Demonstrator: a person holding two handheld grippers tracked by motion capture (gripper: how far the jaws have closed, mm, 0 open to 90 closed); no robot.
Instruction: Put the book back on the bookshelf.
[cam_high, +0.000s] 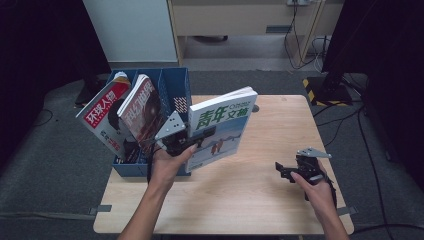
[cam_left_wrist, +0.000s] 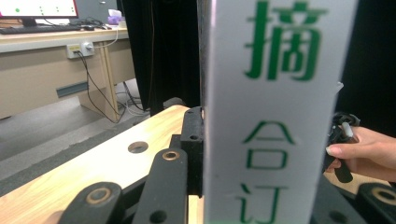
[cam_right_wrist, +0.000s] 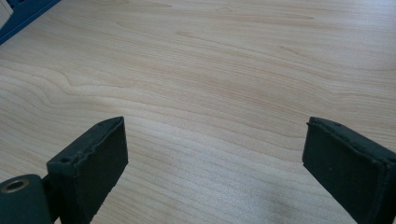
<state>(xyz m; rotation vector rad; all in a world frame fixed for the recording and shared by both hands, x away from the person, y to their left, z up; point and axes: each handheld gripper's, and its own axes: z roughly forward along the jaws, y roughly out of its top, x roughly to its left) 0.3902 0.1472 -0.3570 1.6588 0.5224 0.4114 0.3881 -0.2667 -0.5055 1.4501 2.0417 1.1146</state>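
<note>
Clearly printed in green, 青年文摘 runs across the white magazine (cam_high: 220, 127), and its spine reads 摘 合订 in the left gripper view. It stands upright above the table (cam_high: 250, 200), just right of the blue file rack (cam_high: 175, 85), clamped between the left gripper's (cam_high: 202, 134) jaws. One racked red magazine (cam_high: 102, 112) reads 环球人物. The right gripper (cam_high: 281, 169), jaws spread, hovers well apart.
</note>
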